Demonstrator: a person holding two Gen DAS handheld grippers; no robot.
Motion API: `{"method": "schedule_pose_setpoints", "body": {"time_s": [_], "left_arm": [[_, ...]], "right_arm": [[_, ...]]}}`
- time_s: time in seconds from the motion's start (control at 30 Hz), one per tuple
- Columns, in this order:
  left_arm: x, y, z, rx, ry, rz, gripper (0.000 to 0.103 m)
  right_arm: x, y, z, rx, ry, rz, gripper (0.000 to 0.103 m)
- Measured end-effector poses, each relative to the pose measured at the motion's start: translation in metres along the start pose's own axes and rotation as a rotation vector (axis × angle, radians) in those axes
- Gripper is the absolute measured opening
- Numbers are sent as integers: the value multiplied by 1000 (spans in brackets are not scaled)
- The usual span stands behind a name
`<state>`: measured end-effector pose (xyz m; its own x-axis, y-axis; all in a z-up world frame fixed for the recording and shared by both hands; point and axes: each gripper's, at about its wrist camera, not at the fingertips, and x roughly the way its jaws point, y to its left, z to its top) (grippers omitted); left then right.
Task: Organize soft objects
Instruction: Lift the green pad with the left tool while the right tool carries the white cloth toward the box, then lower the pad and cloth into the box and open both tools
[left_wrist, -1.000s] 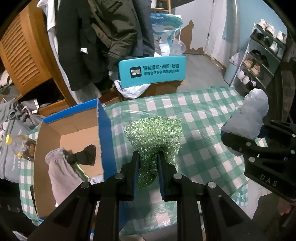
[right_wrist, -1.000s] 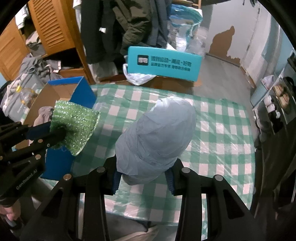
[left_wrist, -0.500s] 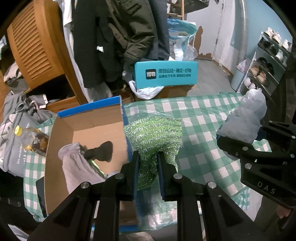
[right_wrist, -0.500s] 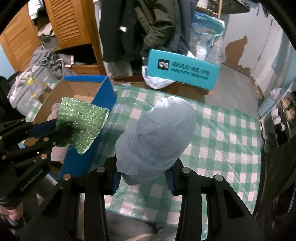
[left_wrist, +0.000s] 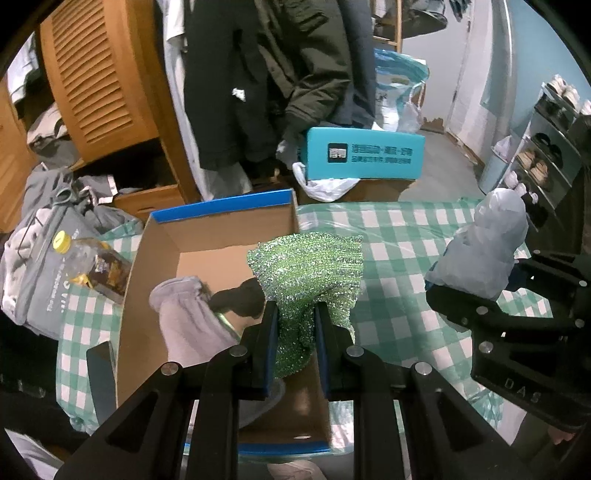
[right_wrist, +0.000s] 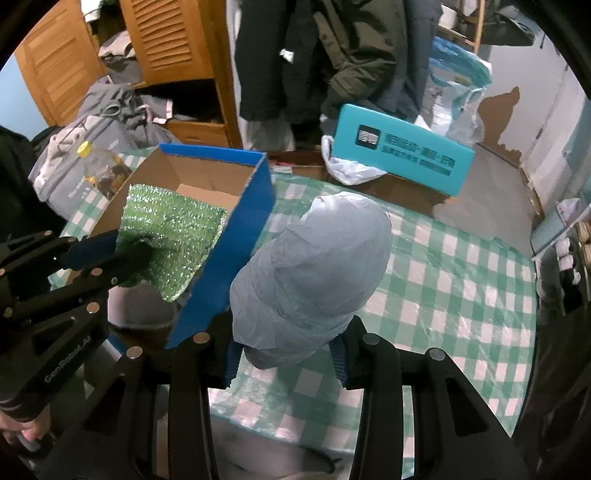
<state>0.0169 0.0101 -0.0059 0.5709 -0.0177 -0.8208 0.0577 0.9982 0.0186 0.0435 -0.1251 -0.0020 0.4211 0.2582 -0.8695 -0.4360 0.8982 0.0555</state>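
Note:
My left gripper (left_wrist: 293, 325) is shut on a sparkly green cloth (left_wrist: 310, 269) and holds it over the open cardboard box with blue sides (left_wrist: 221, 212). A grey sock (left_wrist: 184, 321) and a dark sock (left_wrist: 240, 297) lie in the box. The cloth (right_wrist: 170, 236) and box (right_wrist: 243, 229) also show in the right wrist view. My right gripper (right_wrist: 286, 354) is shut on a pale blue-grey bundle (right_wrist: 314, 273), held above the green checked tablecloth (right_wrist: 443, 280) to the right of the box. The bundle also shows in the left wrist view (left_wrist: 484, 251).
A teal box (left_wrist: 362, 157) stands beyond the table's far edge. A bottle with a yellow cap (left_wrist: 88, 262) lies left of the cardboard box on grey clothes. Dark coats (left_wrist: 258, 74) and a wooden cabinet (left_wrist: 96, 81) stand behind. A shoe rack (left_wrist: 546, 155) is at the right.
My left gripper has moved left with the green cloth, from over the tablecloth to over the box. My right gripper has followed leftwards with the bundle, closer to the box's blue side.

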Motion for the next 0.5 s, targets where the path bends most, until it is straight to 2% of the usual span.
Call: {"method": "schedule_pose_setpoints", "body": {"time_s": [0.5], "left_arm": [[6, 56, -12, -73, 17, 55, 19]], "right_arm": [[28, 53, 23, -62, 32, 73, 39]]}}
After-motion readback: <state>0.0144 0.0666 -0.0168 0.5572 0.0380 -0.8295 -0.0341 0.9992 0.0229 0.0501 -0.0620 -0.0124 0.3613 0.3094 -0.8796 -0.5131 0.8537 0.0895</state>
